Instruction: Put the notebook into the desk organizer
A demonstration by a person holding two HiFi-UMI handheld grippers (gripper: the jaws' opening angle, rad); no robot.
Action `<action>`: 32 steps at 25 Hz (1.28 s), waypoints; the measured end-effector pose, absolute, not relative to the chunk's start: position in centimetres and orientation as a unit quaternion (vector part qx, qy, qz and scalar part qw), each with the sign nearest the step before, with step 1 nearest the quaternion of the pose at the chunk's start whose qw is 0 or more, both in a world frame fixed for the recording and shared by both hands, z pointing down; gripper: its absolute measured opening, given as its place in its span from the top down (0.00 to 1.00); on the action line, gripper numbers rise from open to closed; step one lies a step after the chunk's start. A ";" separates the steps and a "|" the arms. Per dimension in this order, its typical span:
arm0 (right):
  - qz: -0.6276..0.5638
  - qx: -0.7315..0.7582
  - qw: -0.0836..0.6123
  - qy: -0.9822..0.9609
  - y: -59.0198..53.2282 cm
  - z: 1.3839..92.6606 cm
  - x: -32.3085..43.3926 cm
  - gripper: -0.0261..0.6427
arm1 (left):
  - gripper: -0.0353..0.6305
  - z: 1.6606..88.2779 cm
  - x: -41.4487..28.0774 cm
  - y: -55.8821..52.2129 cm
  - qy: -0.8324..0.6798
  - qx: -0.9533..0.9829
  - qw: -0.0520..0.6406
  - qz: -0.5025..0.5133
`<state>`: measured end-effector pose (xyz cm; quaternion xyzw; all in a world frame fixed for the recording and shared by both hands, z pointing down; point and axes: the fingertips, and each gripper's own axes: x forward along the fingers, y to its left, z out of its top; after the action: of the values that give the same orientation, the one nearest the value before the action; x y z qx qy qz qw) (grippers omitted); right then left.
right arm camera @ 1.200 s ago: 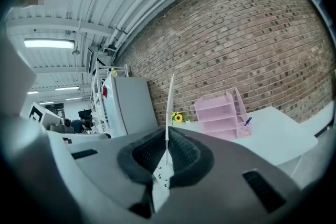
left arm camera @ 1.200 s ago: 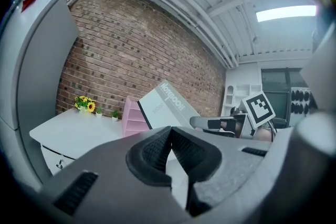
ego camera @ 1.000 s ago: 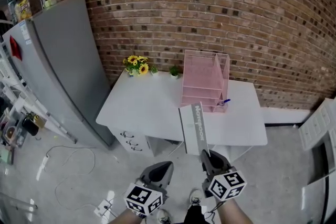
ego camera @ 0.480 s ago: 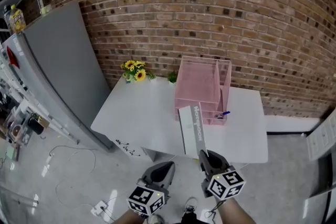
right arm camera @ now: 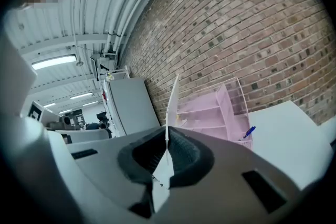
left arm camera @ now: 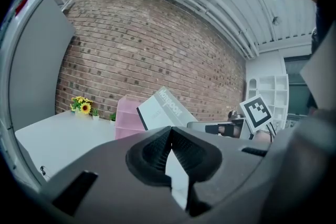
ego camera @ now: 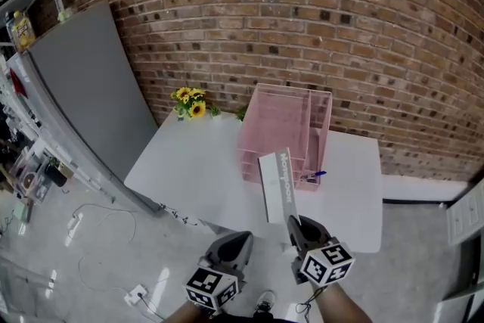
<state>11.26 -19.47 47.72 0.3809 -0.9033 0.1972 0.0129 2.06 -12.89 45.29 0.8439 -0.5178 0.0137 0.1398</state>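
Observation:
The grey notebook (ego camera: 277, 185) stands upright on its edge in the air before the table's near edge, my right gripper (ego camera: 293, 222) shut on its lower end. In the right gripper view the notebook (right arm camera: 172, 105) shows edge-on, rising from the closed jaws (right arm camera: 167, 139). The pink clear desk organizer (ego camera: 283, 132) stands on the white table (ego camera: 189, 163) just beyond it, with a blue pen (ego camera: 314, 177) at its front right. My left gripper (ego camera: 240, 238) hangs beside the right one, shut with nothing in it. The left gripper view shows the notebook (left arm camera: 165, 110) over the closed jaws (left arm camera: 170, 136).
A small pot of yellow flowers (ego camera: 189, 100) sits at the table's far left by the brick wall. A tall grey cabinet (ego camera: 83, 102) stands left of the table. Cables lie on the floor (ego camera: 98, 238) at the left.
The table and organizer have come nearer and lower in the head view. The notebook, still held in the right gripper, now overlaps the organizer's front. The left gripper stays alongside.

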 end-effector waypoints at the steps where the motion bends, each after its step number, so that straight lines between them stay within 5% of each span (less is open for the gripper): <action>1: 0.201 0.379 0.012 -0.903 -19.7 48.0 11.5 0.94 | 0.94 45.4 2.4 -13.1 -0.518 0.843 0.140 0.016; 32: 0.366 0.411 -0.073 -0.832 -20.9 52.3 8.3 0.94 | 0.94 46.8 -0.2 -17.8 -0.448 0.880 0.159 0.023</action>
<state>8.29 -20.89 52.25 0.4113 -0.8316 0.3660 -0.0727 -0.21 -17.85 46.76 0.8796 -0.4478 0.0230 0.1591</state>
